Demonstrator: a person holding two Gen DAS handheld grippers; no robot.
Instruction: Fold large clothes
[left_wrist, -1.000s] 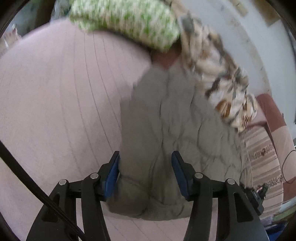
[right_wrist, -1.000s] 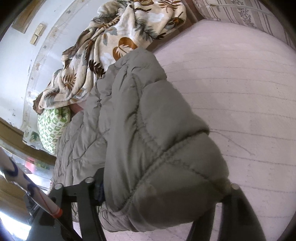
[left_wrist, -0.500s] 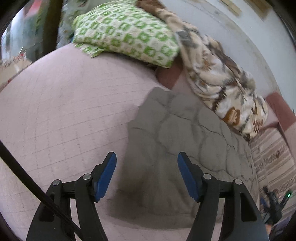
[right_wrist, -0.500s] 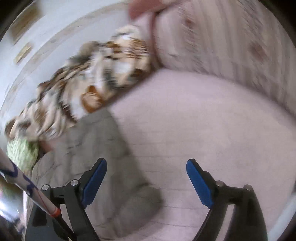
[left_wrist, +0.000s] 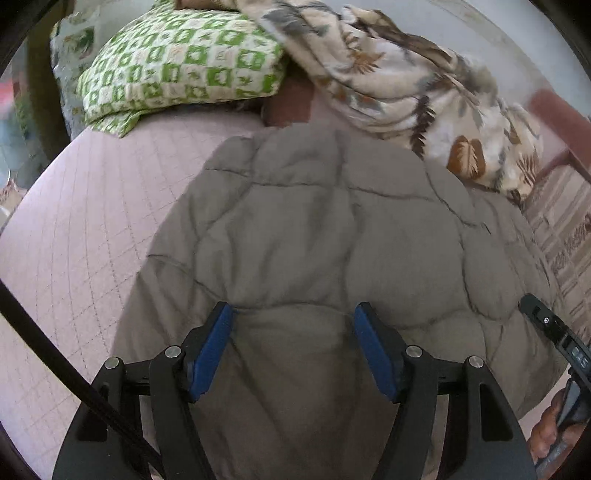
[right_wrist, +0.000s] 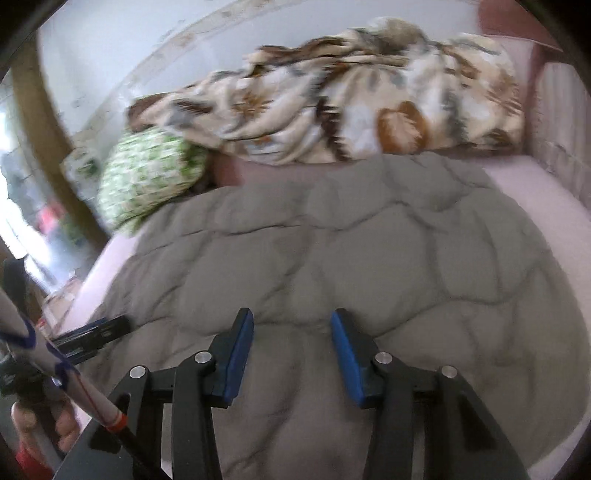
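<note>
Covering most of the pink quilted bed (left_wrist: 85, 236), the grey padded jacket (left_wrist: 314, 229) lies in a thick, puffy heap, and that bulk is the main hazard: a garment this springy is likely to balloon open again once released, so any fold made without pressing the air out may not hold. Its far edge lies just beside the leaf-print blanket (right_wrist: 354, 107) bunched along the wall, with the green-patterned pillow (left_wrist: 177, 66) near its far left corner; a wide sweep of the jacket toward the wall could drag either into the fold or push them off their place.

The slick shell adds a second risk, I judge: a pinch on only the top layer would lift one skin of fabric and leave the stuffing and underside behind, skewing the fold.

The left gripper (left_wrist: 293, 332) has its jaws spread wide over the near hem, holding nothing, the blue pads apart with fabric swelling up between them. The right gripper (right_wrist: 291, 339) is likewise parted and empty above the jacket's near edge, though that view is blurred. If the two close at uneven depths or different layers, the hem will twist.

The left gripper's trailing black cable (left_wrist: 55, 350) could snag the cloth on a lift.
</note>
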